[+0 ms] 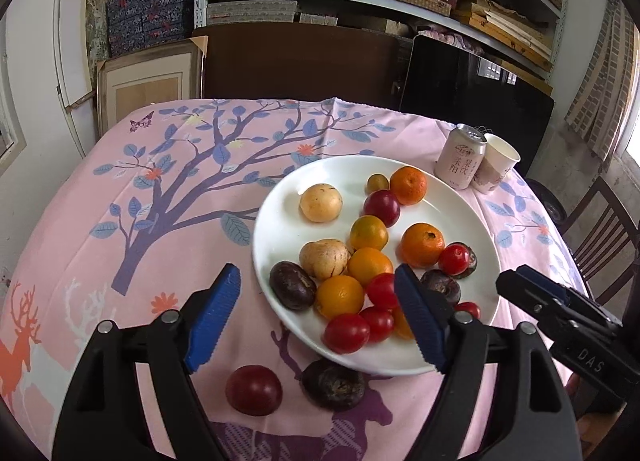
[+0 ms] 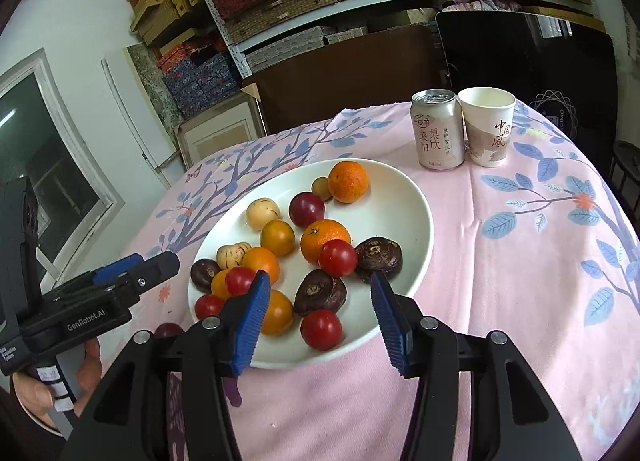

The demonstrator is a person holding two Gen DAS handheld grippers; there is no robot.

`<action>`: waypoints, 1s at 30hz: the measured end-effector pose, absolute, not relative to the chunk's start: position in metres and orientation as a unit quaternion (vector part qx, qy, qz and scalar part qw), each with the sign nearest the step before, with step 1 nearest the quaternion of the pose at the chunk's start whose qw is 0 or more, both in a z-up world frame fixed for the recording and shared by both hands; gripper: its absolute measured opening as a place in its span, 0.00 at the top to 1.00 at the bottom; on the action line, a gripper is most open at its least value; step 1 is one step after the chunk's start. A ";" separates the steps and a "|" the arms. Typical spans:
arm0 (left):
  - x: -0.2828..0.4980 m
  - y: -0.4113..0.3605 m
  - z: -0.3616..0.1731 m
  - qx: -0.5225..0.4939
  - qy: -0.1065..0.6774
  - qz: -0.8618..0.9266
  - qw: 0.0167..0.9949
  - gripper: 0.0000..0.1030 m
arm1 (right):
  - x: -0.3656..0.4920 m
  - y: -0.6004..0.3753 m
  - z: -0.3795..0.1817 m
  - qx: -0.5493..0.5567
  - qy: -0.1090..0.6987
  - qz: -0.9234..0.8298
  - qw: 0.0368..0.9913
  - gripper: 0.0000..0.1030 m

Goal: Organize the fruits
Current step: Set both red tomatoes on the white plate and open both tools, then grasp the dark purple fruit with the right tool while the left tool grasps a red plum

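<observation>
A white plate (image 1: 280, 229) on the pink cloth holds several fruits: oranges, red tomatoes, plums, pale melons and dark purple fruits; it also shows in the right wrist view (image 2: 412, 217). A red plum (image 1: 254, 390) and a dark purple fruit (image 1: 333, 384) lie on the cloth in front of the plate. My left gripper (image 1: 320, 317) is open and empty above the plate's near left rim. My right gripper (image 2: 318, 313) is open and empty over the plate's near edge, with a red tomato (image 2: 321, 330) between its fingers' line of view.
A pink drink can (image 2: 438, 129) and a paper cup (image 2: 487, 126) stand at the table's far right. Shelves of boxes, a brown board and a black panel stand behind the table. A wooden chair (image 1: 604, 221) is at the right.
</observation>
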State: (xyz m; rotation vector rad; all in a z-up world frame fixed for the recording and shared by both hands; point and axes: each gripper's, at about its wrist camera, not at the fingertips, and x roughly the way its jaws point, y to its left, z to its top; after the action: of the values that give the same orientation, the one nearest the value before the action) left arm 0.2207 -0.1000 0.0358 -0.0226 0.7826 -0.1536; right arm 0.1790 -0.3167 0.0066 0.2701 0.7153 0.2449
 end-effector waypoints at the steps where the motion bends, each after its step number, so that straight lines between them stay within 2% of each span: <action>1: 0.216 -0.096 0.036 -0.003 0.380 -0.074 0.922 0.24 | 0.175 -0.315 0.007 0.121 0.349 0.121 0.921 0.49; 4: 0.200 -0.084 0.035 0.016 0.375 -0.068 0.925 0.19 | 0.159 -0.303 0.009 0.082 0.353 0.136 0.922 0.49; 14: 0.163 -0.041 0.011 0.048 0.397 -0.053 0.915 0.18 | 0.124 -0.233 -0.010 0.001 0.402 0.196 0.894 0.48; 25: 0.145 -0.011 -0.001 0.058 0.410 -0.054 0.909 0.18 | 0.158 -0.174 -0.042 -0.029 0.450 0.180 0.874 0.47; 30: 0.143 -0.006 -0.006 0.063 0.416 -0.053 0.906 0.18 | 0.175 -0.154 -0.047 -0.043 0.444 0.153 0.882 0.41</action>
State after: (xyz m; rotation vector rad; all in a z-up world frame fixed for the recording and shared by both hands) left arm 0.1429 -0.0058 -0.0062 0.1296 0.8581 -0.1104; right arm 0.1746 -0.1537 -0.0475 -0.0891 0.9255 0.3187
